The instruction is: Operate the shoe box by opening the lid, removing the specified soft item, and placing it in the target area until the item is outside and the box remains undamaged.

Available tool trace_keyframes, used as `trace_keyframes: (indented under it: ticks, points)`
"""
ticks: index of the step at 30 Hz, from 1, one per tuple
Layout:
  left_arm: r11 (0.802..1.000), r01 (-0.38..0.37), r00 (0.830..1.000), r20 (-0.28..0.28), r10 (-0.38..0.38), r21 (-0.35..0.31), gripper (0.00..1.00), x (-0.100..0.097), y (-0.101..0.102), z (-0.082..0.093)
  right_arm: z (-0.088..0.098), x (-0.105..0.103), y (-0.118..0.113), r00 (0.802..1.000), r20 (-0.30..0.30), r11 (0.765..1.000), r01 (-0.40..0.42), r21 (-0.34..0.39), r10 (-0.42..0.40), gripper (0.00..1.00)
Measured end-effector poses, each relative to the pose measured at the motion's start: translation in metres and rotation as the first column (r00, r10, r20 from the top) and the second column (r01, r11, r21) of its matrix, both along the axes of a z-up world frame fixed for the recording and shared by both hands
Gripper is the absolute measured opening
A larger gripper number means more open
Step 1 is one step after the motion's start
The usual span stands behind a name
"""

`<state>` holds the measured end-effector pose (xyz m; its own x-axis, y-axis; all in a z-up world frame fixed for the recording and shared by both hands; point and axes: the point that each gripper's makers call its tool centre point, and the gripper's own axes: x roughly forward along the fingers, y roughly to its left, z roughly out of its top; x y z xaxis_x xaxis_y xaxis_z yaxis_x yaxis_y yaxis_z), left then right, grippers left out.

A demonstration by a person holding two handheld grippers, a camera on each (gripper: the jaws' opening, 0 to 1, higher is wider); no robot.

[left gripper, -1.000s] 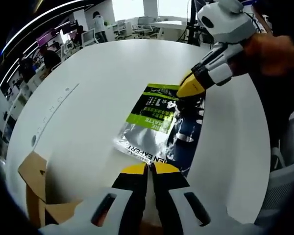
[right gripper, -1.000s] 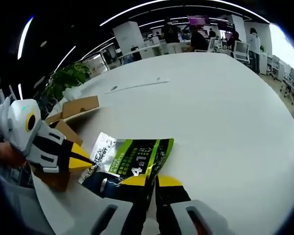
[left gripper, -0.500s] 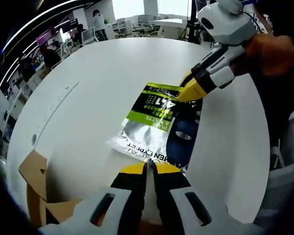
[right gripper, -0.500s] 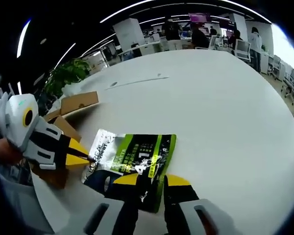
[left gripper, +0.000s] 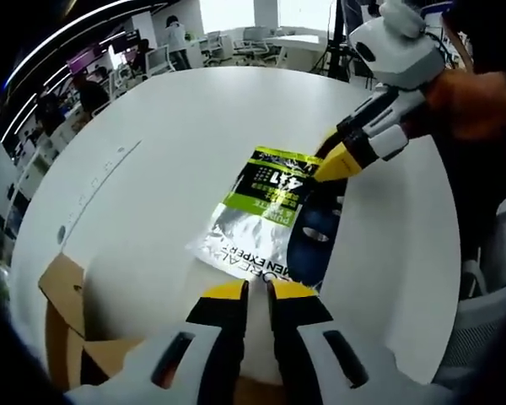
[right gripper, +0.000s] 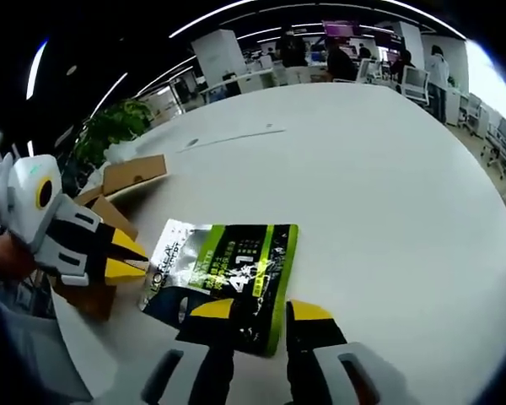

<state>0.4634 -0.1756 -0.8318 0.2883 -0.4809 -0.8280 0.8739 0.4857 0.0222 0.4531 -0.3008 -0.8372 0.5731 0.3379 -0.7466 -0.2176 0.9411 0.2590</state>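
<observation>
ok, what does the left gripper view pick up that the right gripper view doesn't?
Left gripper view: the right gripper and the hand gripping it, beyond the pouch's far end. Right gripper view: a potted plant past the table edge, and the left gripper beside the pouch. Both: the green, silver and black pouch lying flat on the white table, free of all fingers, and the open cardboard shoe box at the table edge.

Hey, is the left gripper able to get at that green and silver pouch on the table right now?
Probably yes. The left gripper sits open just short of the pouch, which lies flat on the white table with nothing between them.
</observation>
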Motion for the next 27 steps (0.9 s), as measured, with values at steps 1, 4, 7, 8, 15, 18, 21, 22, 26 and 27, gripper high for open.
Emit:
trace_keyframes:
  ticks: [1,4,7,8,15,18,21,22,26,27]
  points:
    - [1.0,-0.005,1.0,0.001,0.005,-0.002,0.09,0.0,0.001,0.002,0.0,0.001,0.0,1.0,-0.001,1.0,0.004,0.007,-0.004,0.19]
    - [1.0,-0.018,1.0,0.0,0.018,-0.016,0.1,0.0,0.002,0.005,0.001,0.0,0.0,1.0,-0.001,1.0,0.001,0.008,-0.001,0.2]
    - [0.997,-0.05,0.998,-0.034,0.048,-0.061,0.12,-0.001,0.002,0.011,0.0,0.0,-0.002,1.0,-0.002,1.0,0.004,0.004,-0.004,0.2]
    - [0.997,-0.052,0.998,-0.033,0.05,-0.065,0.12,-0.001,0.003,0.013,0.001,0.0,-0.003,1.0,-0.003,1.0,0.009,0.004,-0.009,0.21]
    - [0.991,-0.058,0.998,-0.02,0.056,-0.117,0.12,0.003,0.004,0.031,0.004,-0.004,-0.008,1.0,-0.002,1.0,0.027,0.007,-0.027,0.21]
    - [0.989,-0.061,0.998,-0.014,0.059,-0.137,0.12,0.004,0.005,0.039,0.006,-0.007,-0.009,1.0,0.0,1.0,0.03,0.005,-0.03,0.21]
    - [0.986,-0.054,0.999,-0.011,0.053,-0.157,0.13,0.003,0.006,0.045,0.01,-0.01,-0.01,0.999,0.006,0.999,0.036,0.013,-0.036,0.21]
    - [0.986,-0.049,0.999,-0.007,0.049,-0.161,0.14,0.002,0.006,0.047,0.013,-0.011,-0.01,0.999,0.011,0.999,0.041,0.018,-0.042,0.22]
    - [0.981,-0.054,0.998,0.0,0.055,-0.184,0.15,0.0,0.009,0.057,0.021,-0.013,-0.008,0.998,0.03,0.998,0.05,0.034,-0.051,0.22]
    - [0.98,-0.055,0.998,0.001,0.057,-0.191,0.15,-0.001,0.01,0.06,0.023,-0.014,-0.008,0.998,0.039,0.998,0.052,0.036,-0.053,0.22]
